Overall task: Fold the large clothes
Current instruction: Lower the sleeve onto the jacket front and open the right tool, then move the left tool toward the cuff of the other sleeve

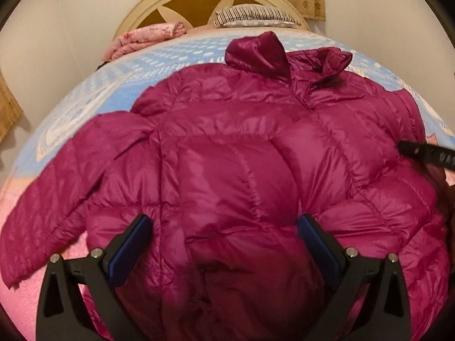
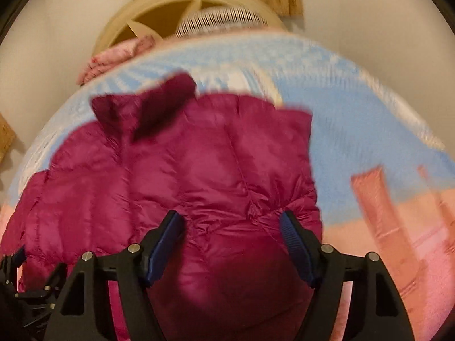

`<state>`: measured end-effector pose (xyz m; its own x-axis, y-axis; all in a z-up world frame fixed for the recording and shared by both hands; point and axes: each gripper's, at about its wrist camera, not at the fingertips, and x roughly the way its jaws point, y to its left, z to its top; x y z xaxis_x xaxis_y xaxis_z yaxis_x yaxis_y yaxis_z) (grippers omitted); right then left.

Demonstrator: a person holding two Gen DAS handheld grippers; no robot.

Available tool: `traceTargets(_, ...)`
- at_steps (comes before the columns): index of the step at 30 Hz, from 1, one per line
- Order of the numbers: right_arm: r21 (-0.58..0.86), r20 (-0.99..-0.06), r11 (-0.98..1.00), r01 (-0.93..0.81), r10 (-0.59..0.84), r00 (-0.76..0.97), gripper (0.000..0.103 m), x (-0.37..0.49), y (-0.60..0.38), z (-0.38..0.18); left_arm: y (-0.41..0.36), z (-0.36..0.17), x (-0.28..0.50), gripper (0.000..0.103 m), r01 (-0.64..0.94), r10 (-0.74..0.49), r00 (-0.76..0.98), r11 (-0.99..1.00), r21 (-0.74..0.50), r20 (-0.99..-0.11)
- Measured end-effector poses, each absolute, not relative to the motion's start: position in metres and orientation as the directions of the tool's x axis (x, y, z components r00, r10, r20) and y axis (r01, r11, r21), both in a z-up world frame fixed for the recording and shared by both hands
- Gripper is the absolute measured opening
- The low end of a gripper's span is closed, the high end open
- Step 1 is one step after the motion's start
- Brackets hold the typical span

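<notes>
Magenta down jacket lies spread on the bed, collar toward 12 o'clock — flattened, presumably, for folding. Left tongs and right tongs hover at its 6 o'clock hem, jaws apart, gripping nothing.

You had warm, even indoor light, sheen on the quilted jacket and soft shadows under its folds, a sharp left wrist view, a motion-smeared right wrist view, and strong fisheye bending with black corners in both.
</notes>
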<state>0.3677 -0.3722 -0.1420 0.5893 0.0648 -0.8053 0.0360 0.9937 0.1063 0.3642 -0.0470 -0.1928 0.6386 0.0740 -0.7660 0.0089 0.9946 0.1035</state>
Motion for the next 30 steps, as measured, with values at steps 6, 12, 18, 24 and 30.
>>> traceTargets(6,0.036,-0.803,0.999,0.027,0.013,0.596,0.073,0.366,-0.364,-0.148,-0.052,-0.195,0.361,0.103,0.002,0.087,0.641,0.993,0.114,-0.763)
traceTargets(12,0.073,-0.745,0.995,0.065,0.012,0.666,0.073,0.335,-0.355,-0.108,-0.048,-0.195,0.364,0.103,0.001,0.061,0.637,0.997,0.080,-0.768)
traceTargets(18,0.050,-0.756,0.998,-0.037,0.062,0.652,0.073,0.315,-0.317,-0.114,-0.046,-0.195,0.364,0.103,0.000,0.056,0.637,0.997,0.073,-0.769)
traceTargets(24,0.047,-0.781,0.999,-0.027,0.054,0.622,0.073,0.316,-0.318,-0.147,-0.046,-0.195,0.364,0.103,0.000,0.052,0.638,0.998,0.067,-0.768)
traceTargets(30,0.034,-0.788,0.999,-0.030,0.045,0.615,0.074,0.319,-0.318,-0.147,-0.045,-0.195,0.363,0.103,-0.001,0.053,0.638,0.998,0.068,-0.768)
